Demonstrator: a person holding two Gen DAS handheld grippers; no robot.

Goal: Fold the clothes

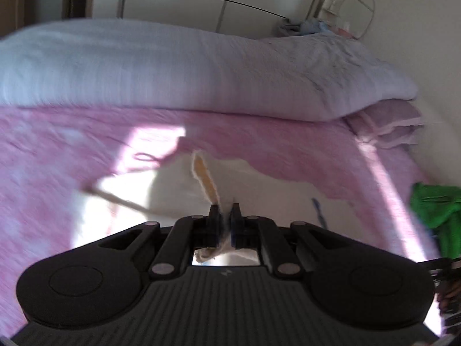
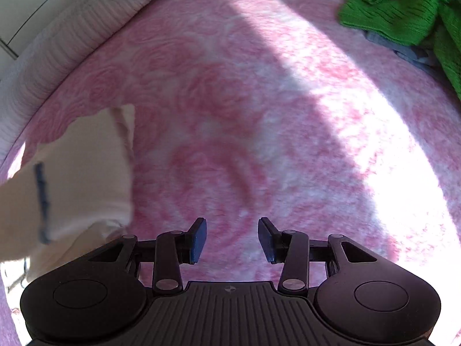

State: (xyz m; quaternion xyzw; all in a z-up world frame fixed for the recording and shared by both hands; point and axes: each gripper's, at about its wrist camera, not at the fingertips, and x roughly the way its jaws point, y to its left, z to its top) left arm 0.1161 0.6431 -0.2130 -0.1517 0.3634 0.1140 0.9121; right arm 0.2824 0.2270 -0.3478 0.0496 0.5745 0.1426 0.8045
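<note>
Cream garment [image 1: 184,184] lies spread on the pink rose-patterned bedspread [image 1: 57,155], and my left gripper [image 1: 224,212] is clenched on a fold of its edge: the cloth stands up in a narrow strip between the two pads, with a frayed bit hanging below them. That view is smeared with blur. A short blue mark [image 1: 318,207] shows on the fabric to the right of my fingers. Beyond the garment, a folded white quilt [image 1: 173,69] runs across the far side of the bed. My right gripper [image 2: 232,238] hangs over bare bedspread [image 2: 230,115] with its blue pads [image 2: 198,239] apart and nothing between them. In the right wrist view the cream garment [image 2: 86,173] sits off to the left, clear of those fingers. A green knitted piece [image 2: 403,8] lies bunched at the upper right, well apart from both, over some grey cloth [image 2: 409,50]
</note>
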